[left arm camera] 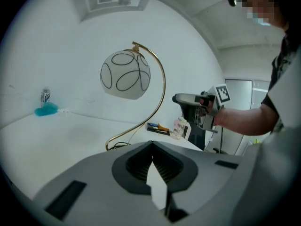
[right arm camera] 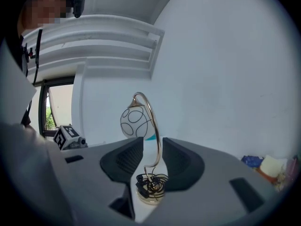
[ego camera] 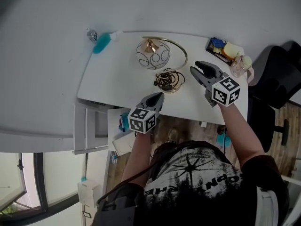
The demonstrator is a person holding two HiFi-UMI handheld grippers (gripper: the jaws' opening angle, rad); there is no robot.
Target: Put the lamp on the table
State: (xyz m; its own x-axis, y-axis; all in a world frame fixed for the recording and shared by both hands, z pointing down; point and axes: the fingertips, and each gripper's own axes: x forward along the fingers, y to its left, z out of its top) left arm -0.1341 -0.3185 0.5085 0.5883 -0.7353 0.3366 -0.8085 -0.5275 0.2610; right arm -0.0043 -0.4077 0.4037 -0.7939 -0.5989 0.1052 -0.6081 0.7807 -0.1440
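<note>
The lamp stands upright on the white table (ego camera: 108,79). It has a white globe shade (ego camera: 153,54) with black loops, a curved gold stem and a round base (ego camera: 169,80) with its cord coiled on it. My right gripper (ego camera: 194,66) hovers just right of the base, open and empty. In the right gripper view the gold stem (right arm camera: 157,140) and base (right arm camera: 150,189) show past the open right gripper (right arm camera: 151,145), apart from the pads. My left gripper (ego camera: 161,95) is at the table's near edge, shut and empty. The left gripper view shows the left gripper (left arm camera: 151,144) with the shade (left arm camera: 125,75) beyond.
A teal brush (ego camera: 101,44) and a small can (ego camera: 92,34) lie at the table's far left corner. A tray of small items (ego camera: 225,49) sits at the far right corner. A black office chair (ego camera: 277,74) stands to the right, white drawers (ego camera: 91,126) under the table's left.
</note>
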